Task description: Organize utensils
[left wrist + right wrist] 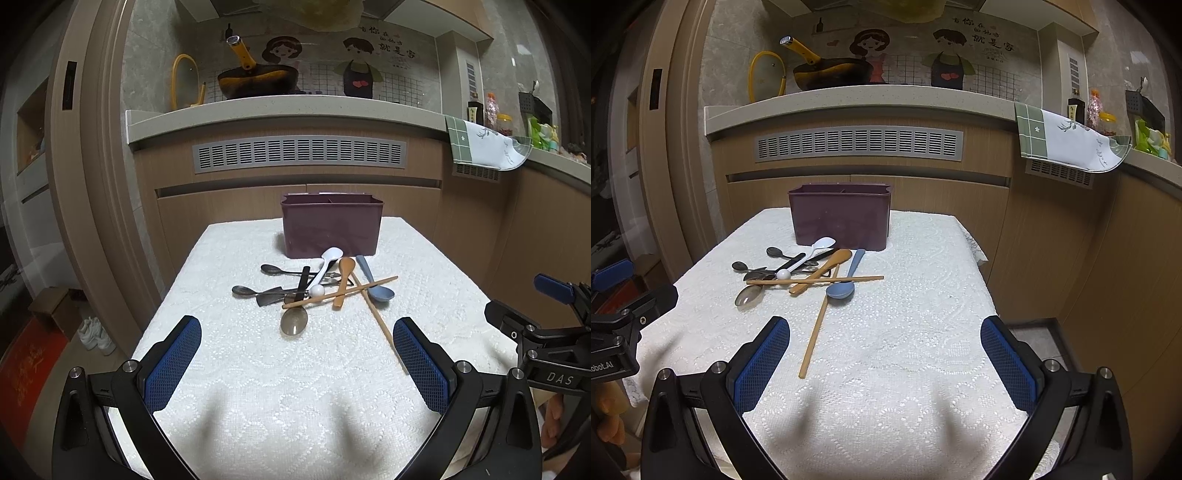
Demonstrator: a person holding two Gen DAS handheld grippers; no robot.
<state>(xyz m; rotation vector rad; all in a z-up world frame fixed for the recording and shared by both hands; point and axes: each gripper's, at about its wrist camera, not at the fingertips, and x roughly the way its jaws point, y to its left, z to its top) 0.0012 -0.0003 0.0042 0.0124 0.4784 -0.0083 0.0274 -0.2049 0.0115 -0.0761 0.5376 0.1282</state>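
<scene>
A dark purple utensil holder (331, 229) (840, 221) stands at the far end of the white-clothed table (258, 369) (923, 332). In front of it lies a pile of utensils: a white spoon (325, 267) (809, 254), a wooden spoon (343, 280) (823, 267), a blue spoon (375, 286) (846, 282), two wooden chopsticks (343, 291) (812, 280), a steel spoon (294, 320) (748, 294) and dark metal spoons (273, 269) (775, 252). My left gripper (297, 336) is open and empty, short of the pile. My right gripper (885, 336) is open and empty, to the pile's right.
Behind the table runs a wooden cabinet with a vent grille (299, 153) (858, 144) and a countertop holding a yellow-handled pan (255, 79) (831, 72). A green-and-white towel (484, 146) (1067, 138) hangs at the right. The table edges drop off left and right.
</scene>
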